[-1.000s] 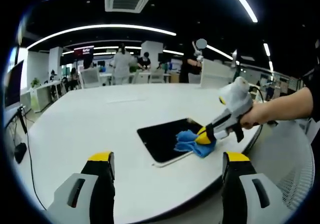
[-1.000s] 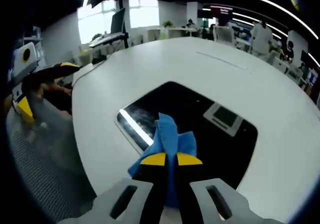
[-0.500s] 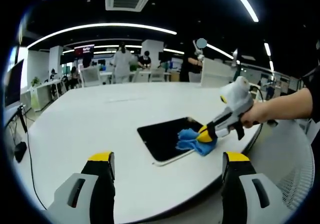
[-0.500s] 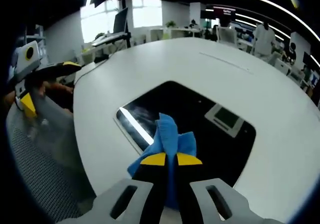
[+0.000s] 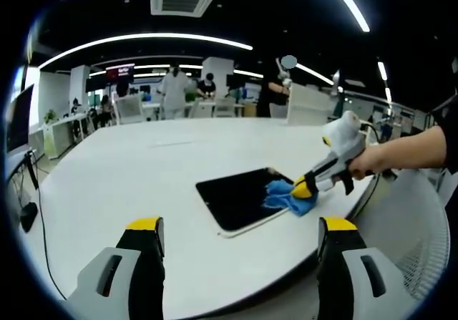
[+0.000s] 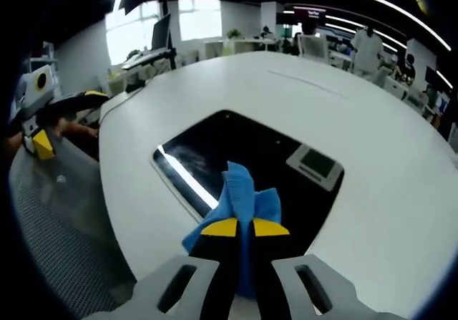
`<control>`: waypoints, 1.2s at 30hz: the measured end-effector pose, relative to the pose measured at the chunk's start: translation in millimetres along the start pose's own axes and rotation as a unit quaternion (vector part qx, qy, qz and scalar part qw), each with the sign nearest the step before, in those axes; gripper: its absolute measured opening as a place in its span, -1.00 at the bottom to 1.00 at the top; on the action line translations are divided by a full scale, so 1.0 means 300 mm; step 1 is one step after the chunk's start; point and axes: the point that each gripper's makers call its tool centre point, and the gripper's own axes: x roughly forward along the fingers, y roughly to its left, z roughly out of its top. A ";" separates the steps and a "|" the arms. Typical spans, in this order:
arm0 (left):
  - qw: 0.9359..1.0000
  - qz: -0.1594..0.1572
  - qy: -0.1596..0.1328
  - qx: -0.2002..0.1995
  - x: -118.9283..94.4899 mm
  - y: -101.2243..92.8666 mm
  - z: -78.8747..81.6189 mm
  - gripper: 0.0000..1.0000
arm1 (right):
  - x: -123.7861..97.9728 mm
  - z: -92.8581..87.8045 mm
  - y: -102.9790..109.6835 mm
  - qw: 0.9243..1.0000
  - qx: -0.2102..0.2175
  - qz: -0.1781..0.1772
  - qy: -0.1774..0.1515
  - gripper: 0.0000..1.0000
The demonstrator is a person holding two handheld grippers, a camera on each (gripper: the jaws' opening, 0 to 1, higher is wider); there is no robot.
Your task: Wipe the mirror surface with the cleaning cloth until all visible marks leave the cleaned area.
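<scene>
A dark rectangular mirror lies flat on the white round table. My right gripper is shut on a blue cleaning cloth, which rests on the mirror's near right edge. A faint smeared patch shows on the glass near the reflected light strip. My left gripper stands open over the table's near edge, well short of the mirror, with nothing between its fingers. It also appears at the far left of the right gripper view.
A mesh chair back stands beside the table. Several people and desks fill the office behind. A monitor and cables sit at the left. A person's hand holds the right gripper.
My right gripper has slid the cloth rightward across the mirror toward its right edge. The left gripper has not moved.
</scene>
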 end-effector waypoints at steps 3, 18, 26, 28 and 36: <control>1.000 0.001 0.001 0.000 -0.001 0.000 -0.001 0.77 | -0.001 0.000 -0.001 1.000 0.003 -0.001 -0.001 -1.00; 1.000 0.001 0.001 0.001 -0.002 0.000 -0.001 0.79 | 0.005 0.004 -0.008 1.000 -0.007 0.003 -0.001 -1.00; 1.000 0.002 0.001 0.001 -0.001 0.001 -0.001 0.79 | 0.025 0.020 -0.043 1.000 -0.005 -0.004 -0.002 -1.00; 1.000 0.002 0.001 0.000 -0.001 0.001 -0.001 0.79 | 0.032 0.026 -0.054 1.000 -0.005 -0.006 -0.002 -1.00; 1.000 0.003 0.000 -0.001 0.000 0.003 0.000 0.78 | 0.055 0.050 -0.090 1.000 0.002 -0.018 -0.006 -1.00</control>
